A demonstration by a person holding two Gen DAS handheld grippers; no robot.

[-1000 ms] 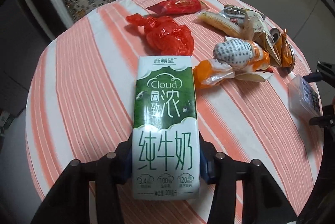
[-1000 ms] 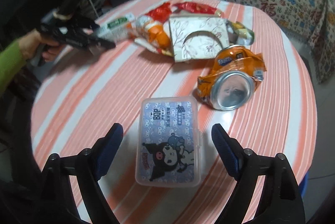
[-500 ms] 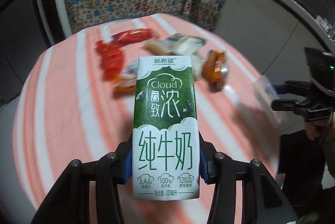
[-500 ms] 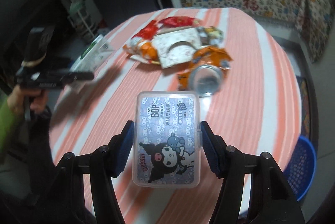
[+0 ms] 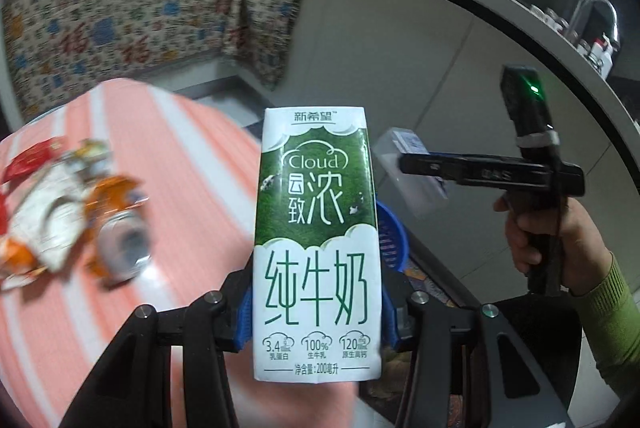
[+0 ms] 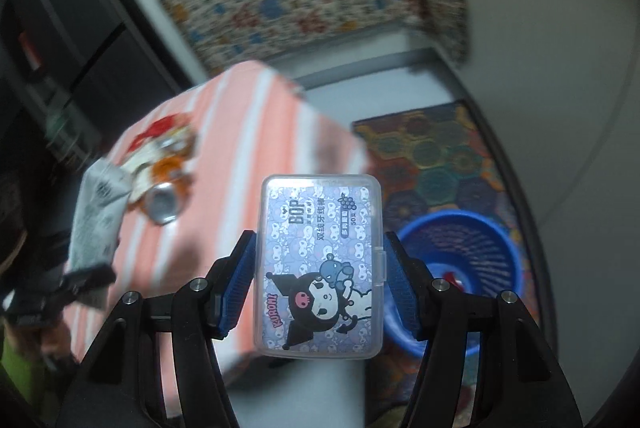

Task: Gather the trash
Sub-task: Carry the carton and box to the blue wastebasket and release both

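**Both items lifted, on the way to the bin**

Your left gripper (image 5: 316, 312) is closed on the milk carton (image 5: 316, 248), held upright, and your right gripper (image 6: 320, 288) is clamped on the floss box (image 6: 320, 268); both are off the table (image 6: 248, 131). This looks like the carry step. Beyond the floss box the blue bin (image 6: 460, 268) stands on the floor past the table's edge. Next, bring each item over the bin's mouth before you release. Further back, a crushed can (image 6: 164, 203) and wrappers (image 6: 160, 135) wait on the table.
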